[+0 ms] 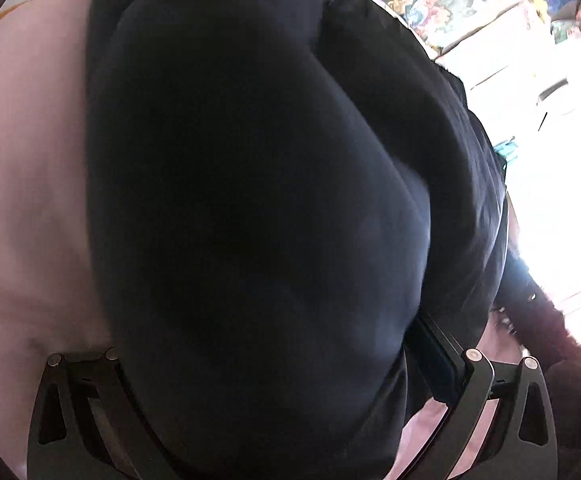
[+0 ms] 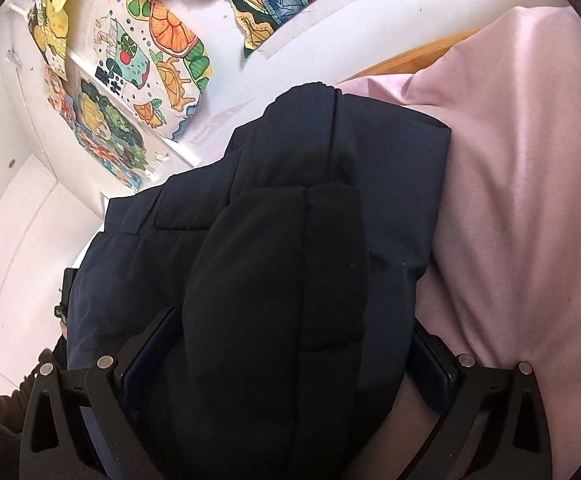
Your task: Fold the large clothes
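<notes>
A dark navy padded jacket (image 1: 250, 200) fills the left wrist view and hangs between my left gripper's (image 1: 270, 360) two fingers, which are closed on a thick fold of it. In the right wrist view the same quilted jacket (image 2: 290, 240) bulges up between my right gripper's (image 2: 286, 344) fingers, which clamp a puffy fold. The jacket lies over a pink sheet (image 2: 510, 200). The fingertips of both grippers are hidden by the fabric.
The pink sheet (image 1: 22, 200) spreads left of the jacket in the left wrist view. A white wall with colourful fruit posters (image 2: 158, 68) stands behind. A wooden edge (image 2: 410, 58) borders the sheet. A dark brown fuzzy sleeve (image 1: 570, 372) shows at lower right.
</notes>
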Motion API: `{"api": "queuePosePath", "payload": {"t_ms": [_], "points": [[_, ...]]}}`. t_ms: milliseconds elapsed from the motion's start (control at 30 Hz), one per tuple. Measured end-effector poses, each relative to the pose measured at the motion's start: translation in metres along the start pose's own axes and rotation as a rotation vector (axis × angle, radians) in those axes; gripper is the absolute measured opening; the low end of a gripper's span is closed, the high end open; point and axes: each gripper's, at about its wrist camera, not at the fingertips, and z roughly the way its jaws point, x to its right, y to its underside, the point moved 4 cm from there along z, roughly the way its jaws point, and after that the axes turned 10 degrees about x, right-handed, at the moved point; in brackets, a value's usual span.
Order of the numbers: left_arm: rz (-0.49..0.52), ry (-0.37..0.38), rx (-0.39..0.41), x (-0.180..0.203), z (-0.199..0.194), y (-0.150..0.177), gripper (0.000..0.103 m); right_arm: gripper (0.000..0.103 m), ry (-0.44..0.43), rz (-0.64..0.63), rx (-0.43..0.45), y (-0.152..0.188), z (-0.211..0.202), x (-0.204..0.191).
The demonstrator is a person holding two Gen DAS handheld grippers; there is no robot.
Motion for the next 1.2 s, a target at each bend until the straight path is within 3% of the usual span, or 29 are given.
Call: {"api": "queuePosePath", "payload": {"t_ms": [167, 400, 667, 733, 967, 1067, 1200], "points": [[-0.024, 0.003, 0.035, -0.004, 0.002, -0.008, 0.101, 0.103, 0.004, 0.006, -0.004, 0.000, 0.003, -0.003], [-0.009, -0.162, 0.130, 0.005, -0.010, 0.000, 0.097, 0.103, 0.012, 0.008, -0.013, -0.001, 0.005, -0.004], [0.104, -0.336, 0.221, 0.030, -0.021, 0.007, 0.068, 0.101, 0.037, -0.023, 0.016, 0.001, 0.003, -0.011], [0.128, -0.363, 0.238, 0.036, -0.020, 0.008, 0.060, 0.096, 0.041, -0.032, 0.022, 0.001, 0.002, -0.013], [0.182, -0.463, 0.270, 0.051, -0.023, 0.016, 0.047, 0.081, 0.031, -0.048, 0.037, 0.002, -0.003, -0.018], [0.250, -0.552, 0.301, 0.063, -0.022, 0.023, 0.041, 0.076, 0.037, -0.063, 0.044, 0.004, -0.005, -0.022], [0.395, -0.743, 0.338, 0.084, -0.003, 0.044, 0.036, 0.075, 0.041, -0.074, 0.049, 0.005, -0.006, -0.023]]}}
